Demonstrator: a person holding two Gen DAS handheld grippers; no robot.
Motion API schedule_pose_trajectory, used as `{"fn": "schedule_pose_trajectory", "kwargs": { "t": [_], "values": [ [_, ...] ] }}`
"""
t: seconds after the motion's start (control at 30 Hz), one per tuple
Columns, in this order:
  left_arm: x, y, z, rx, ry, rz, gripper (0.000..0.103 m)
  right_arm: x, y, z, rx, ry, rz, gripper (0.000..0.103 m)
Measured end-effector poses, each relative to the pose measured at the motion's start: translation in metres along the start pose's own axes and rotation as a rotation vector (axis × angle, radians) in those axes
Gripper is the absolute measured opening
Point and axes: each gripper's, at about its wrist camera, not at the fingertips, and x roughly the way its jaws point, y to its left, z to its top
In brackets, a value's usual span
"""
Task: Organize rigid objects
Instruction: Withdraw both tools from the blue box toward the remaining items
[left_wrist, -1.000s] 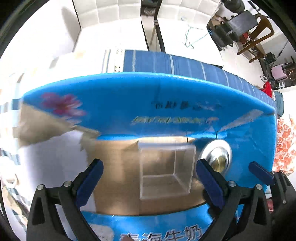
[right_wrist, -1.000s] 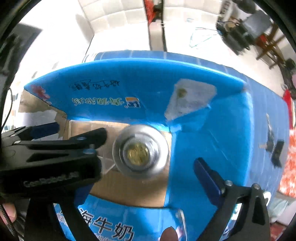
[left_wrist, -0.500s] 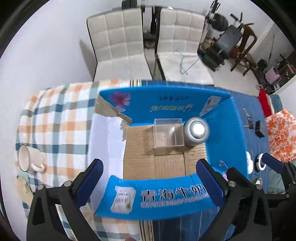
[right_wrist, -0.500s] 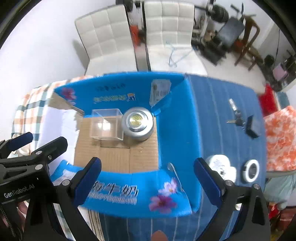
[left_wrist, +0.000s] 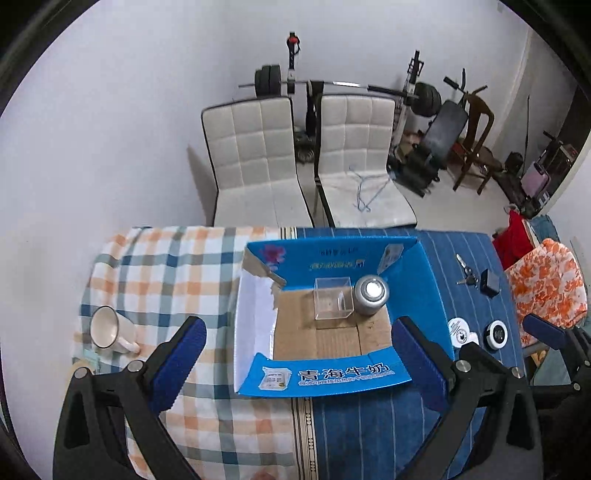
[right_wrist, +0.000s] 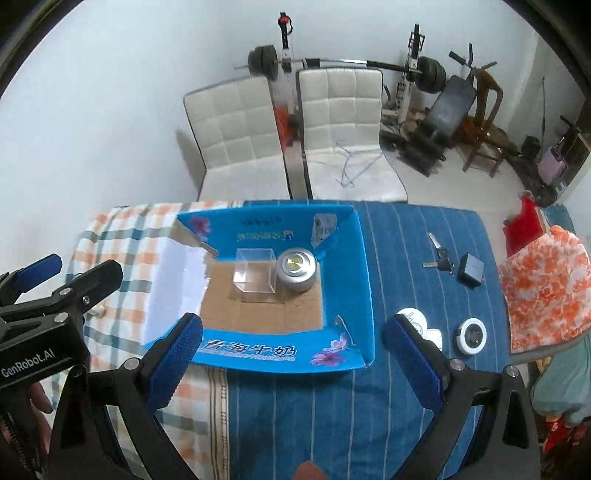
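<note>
An open blue cardboard box (left_wrist: 332, 380) (right_wrist: 347, 280) stands on the table. Inside it at the back sit a clear plastic cube (left_wrist: 331, 298) (right_wrist: 255, 275) and a silver tin (left_wrist: 371, 295) (right_wrist: 296, 267), side by side. My left gripper (left_wrist: 299, 354) is open and empty, high above the box's near flap. My right gripper (right_wrist: 291, 347) is open and empty, also high above the box's near edge. A white mug (left_wrist: 109, 330) lies on the checked cloth at the left.
On the blue striped cloth right of the box lie keys (right_wrist: 439, 258), a small black box (right_wrist: 470, 269), a white disc (right_wrist: 415, 323) and a round black-and-white case (right_wrist: 472, 336). Two white chairs (left_wrist: 295, 162) stand behind the table. An orange floral cloth (right_wrist: 543, 295) is at the right.
Both grippers have pulled up and back from inside the box, leaving the clear cube and the silver tin in it. The whole table has come into view.
</note>
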Motion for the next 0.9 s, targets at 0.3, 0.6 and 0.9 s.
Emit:
{"fn": "schedule_pose_trajectory", "kwargs": {
  "t": [0.3,0.6,0.9],
  "values": [
    [-0.03,-0.025,-0.005,-0.002,-0.035,0.016,0.103,-0.031,-0.022,-0.009,0.01,-0.029,0.053,0.102],
    [-0.026,-0.093,0.001,0.032,-0.04,-0.015,0.103,-0.044,-0.098,-0.013,0.068,-0.037,0.034,0.102],
    [0.019,-0.188,0.004,0.112,0.029,-0.107,0.103,-0.031,-0.214,-0.027,0.188,0.01,-0.083,0.102]
  ]
}}
